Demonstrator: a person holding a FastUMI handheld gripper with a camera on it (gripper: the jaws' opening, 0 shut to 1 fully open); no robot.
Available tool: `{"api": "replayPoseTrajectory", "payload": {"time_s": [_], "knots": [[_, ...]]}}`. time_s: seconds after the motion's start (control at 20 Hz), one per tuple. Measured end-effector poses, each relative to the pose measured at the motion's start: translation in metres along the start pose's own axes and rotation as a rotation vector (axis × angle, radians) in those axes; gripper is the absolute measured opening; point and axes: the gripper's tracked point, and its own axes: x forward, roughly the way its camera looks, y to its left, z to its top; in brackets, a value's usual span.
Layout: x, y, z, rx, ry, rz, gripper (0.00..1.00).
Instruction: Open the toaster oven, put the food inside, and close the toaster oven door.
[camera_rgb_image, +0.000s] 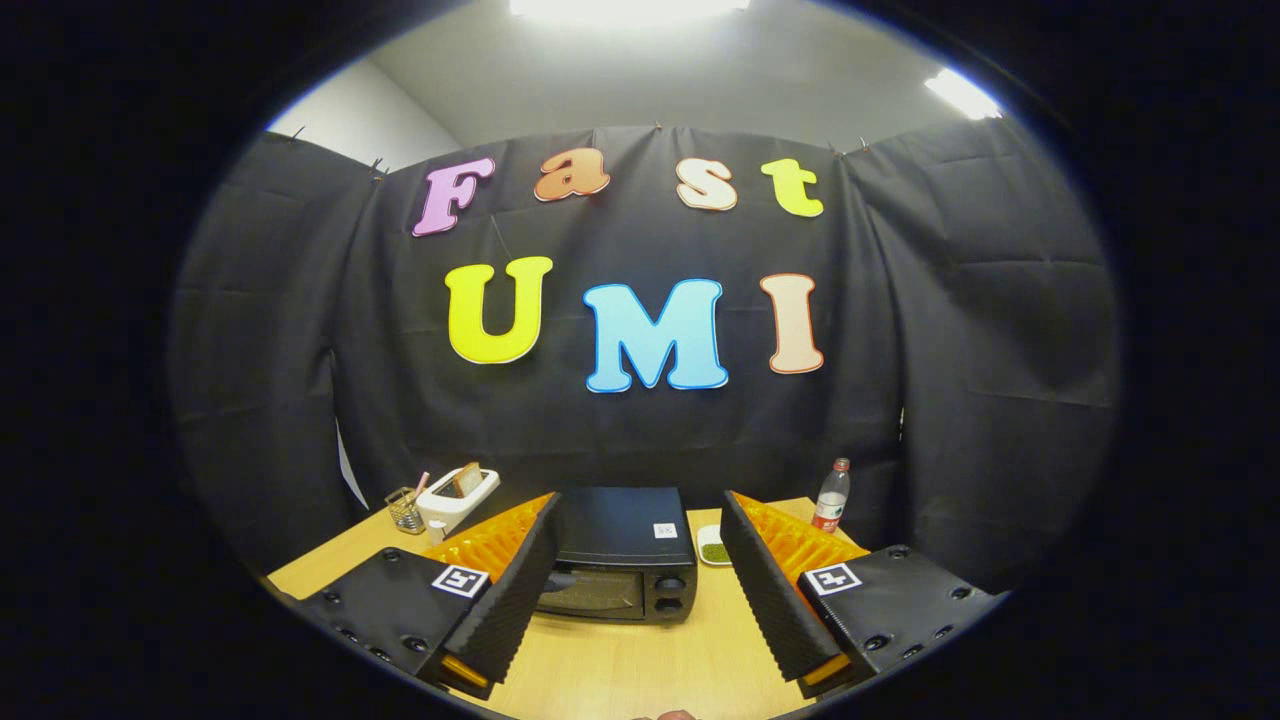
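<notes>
A black toaster oven (620, 555) stands on the wooden table (640, 665), beyond and between my fingers, its glass door shut and two knobs on its right side. Just right of it sits a small white dish holding green food (714, 551). My gripper (640, 600) hovers above the table in front of the oven, open wide, with nothing between its fingers. The left finger (515, 600) covers the oven's left end.
A white pop-up toaster (458, 498) with a slice in it and a small wire holder (405, 510) stand at the back left. A plastic bottle with a red cap (830, 497) stands at the back right, near the cloth wall.
</notes>
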Motion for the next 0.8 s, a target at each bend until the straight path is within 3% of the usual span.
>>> {"api": "replayPoseTrajectory", "payload": {"time_s": [0.55,0.8], "knots": [[0.002,0.033,0.012,-0.034,0.015,0.056,0.99],[0.002,0.026,0.026,-0.077,0.011,0.036,0.99]]}}
